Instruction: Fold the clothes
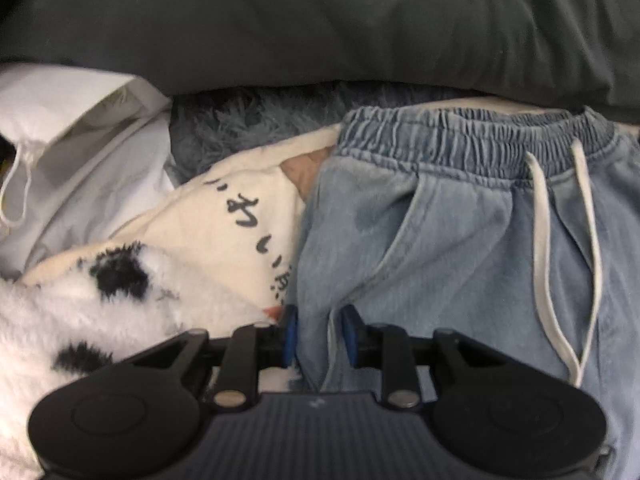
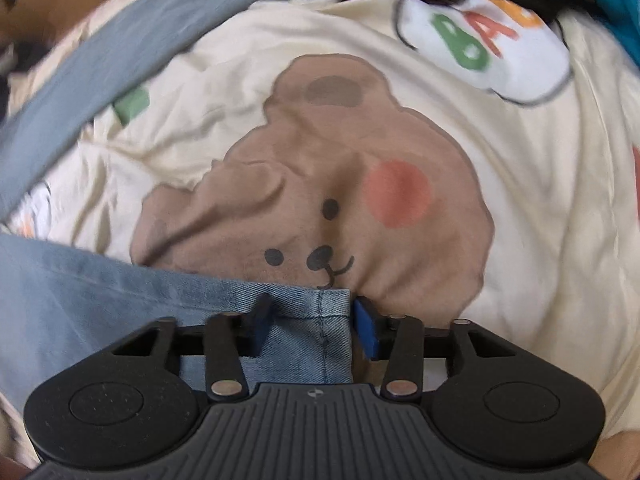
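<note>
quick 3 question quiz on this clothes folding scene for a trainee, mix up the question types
1. True or false: the white drawstring hangs from the elastic waistband of the denim trousers.
2. Which animal is printed on the cream sheet? A) bear B) duck C) rabbit
3. Fill in: between the fingers of the right gripper lies a hemmed denim ____.

Key: 1 true; 2 A, the brown bear; 3 edge, as with the left gripper on a denim fold.

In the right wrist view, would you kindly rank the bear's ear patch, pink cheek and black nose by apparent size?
1. Pink cheek
2. Ear patch, nearly as large, so this order is uncertain
3. Black nose, clearly smallest
</note>
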The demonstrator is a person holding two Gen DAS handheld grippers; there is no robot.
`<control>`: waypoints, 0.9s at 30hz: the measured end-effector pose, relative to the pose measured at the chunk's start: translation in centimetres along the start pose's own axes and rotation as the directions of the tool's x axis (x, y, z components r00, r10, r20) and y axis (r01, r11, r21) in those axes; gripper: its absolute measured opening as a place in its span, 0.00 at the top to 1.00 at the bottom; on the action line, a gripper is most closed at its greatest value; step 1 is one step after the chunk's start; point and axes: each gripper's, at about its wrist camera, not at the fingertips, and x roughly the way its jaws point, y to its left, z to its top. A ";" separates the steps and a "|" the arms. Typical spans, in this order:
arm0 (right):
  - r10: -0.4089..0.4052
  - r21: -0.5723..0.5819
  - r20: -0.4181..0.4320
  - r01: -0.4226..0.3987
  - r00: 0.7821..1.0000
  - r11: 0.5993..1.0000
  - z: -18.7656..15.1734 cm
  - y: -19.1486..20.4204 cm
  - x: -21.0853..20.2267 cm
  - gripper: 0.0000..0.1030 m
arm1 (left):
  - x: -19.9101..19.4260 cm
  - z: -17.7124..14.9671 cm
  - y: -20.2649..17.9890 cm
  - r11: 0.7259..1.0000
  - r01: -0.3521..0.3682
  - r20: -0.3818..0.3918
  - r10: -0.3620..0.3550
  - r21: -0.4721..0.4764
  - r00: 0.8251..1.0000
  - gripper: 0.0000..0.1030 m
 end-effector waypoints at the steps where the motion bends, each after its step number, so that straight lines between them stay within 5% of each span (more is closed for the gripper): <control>1: -0.013 -0.013 -0.004 0.013 1.000 1.000 0.1 0.2 0.0 0.78 | 0.0 0.0 -0.3 1.000 -0.022 0.012 0.022 0.022 1.000 0.74; 7: -0.039 0.002 0.004 0.039 0.999 0.999 0.0 -0.8 -1.8 0.88 | -1.2 1.4 0.0 0.988 -0.150 0.099 0.147 0.030 0.984 0.80; 15: -0.119 0.025 0.004 0.119 0.993 0.993 0.1 -0.2 -1.6 0.89 | -3.9 2.0 -1.0 0.990 -0.125 0.118 0.116 0.071 0.986 0.80; 21: -0.140 0.025 -0.004 0.140 0.990 0.990 0.6 0.0 -0.9 0.89 | -7.1 3.6 -3.5 0.963 -0.166 0.247 0.112 0.213 0.963 0.80; 27: -0.150 0.025 -0.009 0.150 0.989 0.988 0.6 0.1 -0.8 0.89 | -6.6 4.3 -5.7 0.957 -0.031 0.159 -0.016 0.290 0.987 0.80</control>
